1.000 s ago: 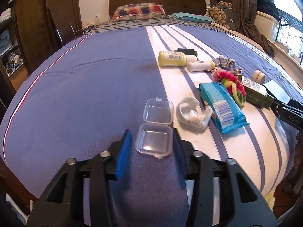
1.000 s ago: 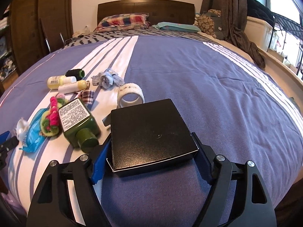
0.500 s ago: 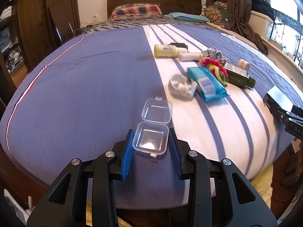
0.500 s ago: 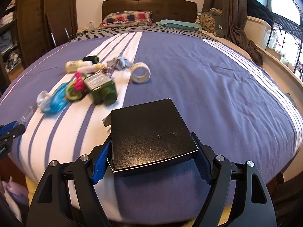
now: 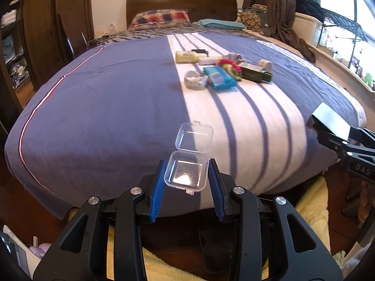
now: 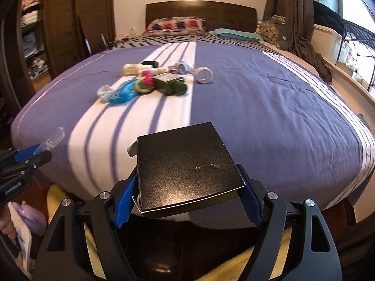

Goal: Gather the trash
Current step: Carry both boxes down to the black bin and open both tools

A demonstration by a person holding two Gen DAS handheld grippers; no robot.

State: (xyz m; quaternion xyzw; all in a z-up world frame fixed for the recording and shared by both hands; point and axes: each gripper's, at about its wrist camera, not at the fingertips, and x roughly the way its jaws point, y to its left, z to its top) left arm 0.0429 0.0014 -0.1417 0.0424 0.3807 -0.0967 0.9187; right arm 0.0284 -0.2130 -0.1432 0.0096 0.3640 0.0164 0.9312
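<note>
Two light pieces are carried: plastic case point(image 5: 186, 175), brittle, pinched sidewise by left claw point(image 5: 186, 185); stiff black box point(image 6: 187, 168) clamped edgewise in right claw point(image 6: 187, 201).

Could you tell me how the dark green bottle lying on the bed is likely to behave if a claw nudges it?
The dark green bottle lies on its side, so it cannot tip over. Its body looks flat-sided under the label, so it would probably slide or scoot rather than roll. The soft bed cover would likely damp any motion.
</note>
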